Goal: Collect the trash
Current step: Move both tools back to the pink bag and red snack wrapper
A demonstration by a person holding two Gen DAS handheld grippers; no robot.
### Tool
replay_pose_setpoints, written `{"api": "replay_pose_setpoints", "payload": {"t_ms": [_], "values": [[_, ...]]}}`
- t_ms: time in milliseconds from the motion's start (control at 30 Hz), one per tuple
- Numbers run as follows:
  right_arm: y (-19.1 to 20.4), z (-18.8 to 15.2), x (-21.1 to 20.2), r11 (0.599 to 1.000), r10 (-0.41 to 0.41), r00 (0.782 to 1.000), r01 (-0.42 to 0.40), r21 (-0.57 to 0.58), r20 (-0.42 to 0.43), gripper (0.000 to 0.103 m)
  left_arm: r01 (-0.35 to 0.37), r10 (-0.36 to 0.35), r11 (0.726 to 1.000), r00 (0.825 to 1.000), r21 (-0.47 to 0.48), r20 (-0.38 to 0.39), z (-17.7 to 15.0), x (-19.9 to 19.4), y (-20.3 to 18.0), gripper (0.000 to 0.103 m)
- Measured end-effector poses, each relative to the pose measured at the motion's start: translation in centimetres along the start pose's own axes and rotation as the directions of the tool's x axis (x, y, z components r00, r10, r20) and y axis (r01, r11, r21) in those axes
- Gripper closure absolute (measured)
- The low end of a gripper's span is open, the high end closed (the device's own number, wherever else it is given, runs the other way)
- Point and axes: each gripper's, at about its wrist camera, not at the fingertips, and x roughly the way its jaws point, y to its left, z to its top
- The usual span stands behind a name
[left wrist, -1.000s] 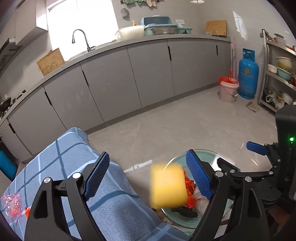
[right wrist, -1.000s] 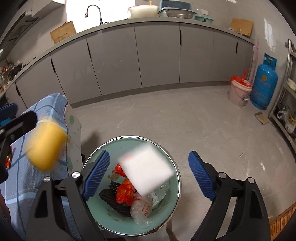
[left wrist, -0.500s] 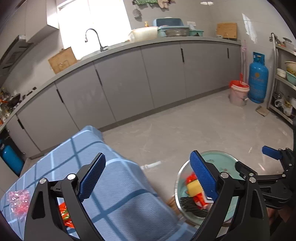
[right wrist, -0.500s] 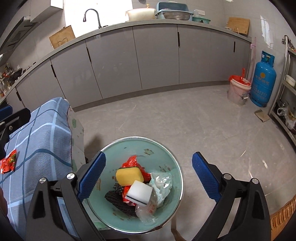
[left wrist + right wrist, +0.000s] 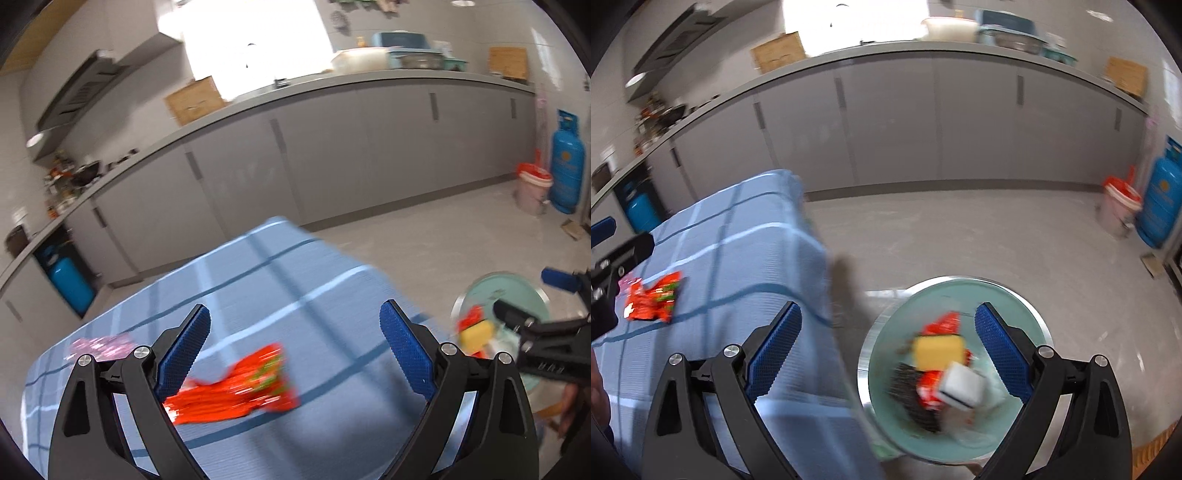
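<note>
Red and crinkly, the shiny snack wrapper (image 5: pixel 232 391) lies on the blue checked tablecloth (image 5: pixel 280 280), so the left gripper (image 5: pixel 295 354) hangs over it, wide open and empty. The right gripper (image 5: pixel 888 352), also open and empty, hovers by the round green trash bin (image 5: pixel 1027 306).

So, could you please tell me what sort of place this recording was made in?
Most likely a home kitchen: a long counter over grey cabinets, a range hood on the wall, and a blue gas cylinder standing on the tiled floor.

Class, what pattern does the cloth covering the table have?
Blue tablecloth with a light-and-dark checked grid, clearest in the left wrist view.
</note>
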Motion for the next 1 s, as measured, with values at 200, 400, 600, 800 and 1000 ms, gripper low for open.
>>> {"api": "replay_pose_setpoints", "payload": {"t_ms": [200,400,600,800,1000], "values": [[7.2,1.6,0.9,0.987,0.098,0.995,-0.098,-0.124,-0.004,0.009,-0.191,0.188,0.980,0.980,-0.053,-0.065,-3.4,0.0,8.6,0.008],[15.5,2.0,1.8,0.937,0.194,0.980,-0.197,-0.288,-0.038,0.009,-0.374,0.338,0.915,0.916,-0.155,-0.215,-7.9,1.3,18.0,0.007],[21.9,1.0,2.2,0.857,0.257,0.962,-0.271,-0.438,-0.092,0.009,-0.451,0.381,0.865,0.875,-0.218,-0.299,-11.1,1.1,23.5,0.007],[26.3,-0.3,3.4,0.784,0.257,0.955,-0.296,-0.546,-0.150,0.009,-0.452,0.367,0.861,0.869,-0.233,-0.331,-12.6,1.3,25.0,0.006],[28.0,-0.6,6.2,0.751,0.178,0.973,-0.230,-0.619,-0.145,0.008,-0.444,0.348,0.863,0.868,-0.239,-0.355,-13.7,2.6,25.9,0.006]]}}
